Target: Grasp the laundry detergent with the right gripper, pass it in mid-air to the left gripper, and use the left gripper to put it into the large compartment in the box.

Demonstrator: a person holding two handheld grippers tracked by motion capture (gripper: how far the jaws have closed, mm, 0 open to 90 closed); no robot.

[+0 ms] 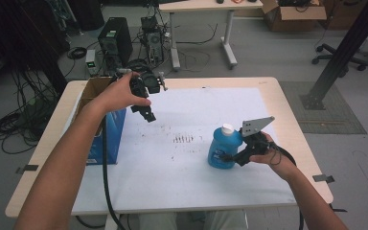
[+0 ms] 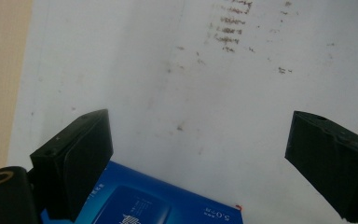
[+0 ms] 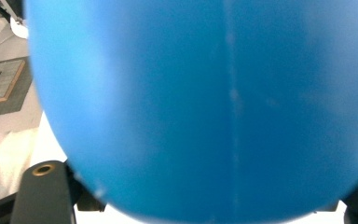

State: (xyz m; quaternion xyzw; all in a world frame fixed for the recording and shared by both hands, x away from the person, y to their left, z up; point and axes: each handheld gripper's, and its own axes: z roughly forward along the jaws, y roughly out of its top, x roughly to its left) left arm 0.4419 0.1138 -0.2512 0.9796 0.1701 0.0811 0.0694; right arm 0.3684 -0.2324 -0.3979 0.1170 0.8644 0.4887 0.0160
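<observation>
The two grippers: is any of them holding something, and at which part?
The right gripper has its fingers around the lower body of the blue bottle, below the white cap; a firm squeeze cannot be confirmed. The left gripper holds nothing, fingers apart.

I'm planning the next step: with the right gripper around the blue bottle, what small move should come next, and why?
Probably finish closing the right gripper on the blue bottle, then lift. The bottle sits between its jaws, standing on the white mat.
</observation>
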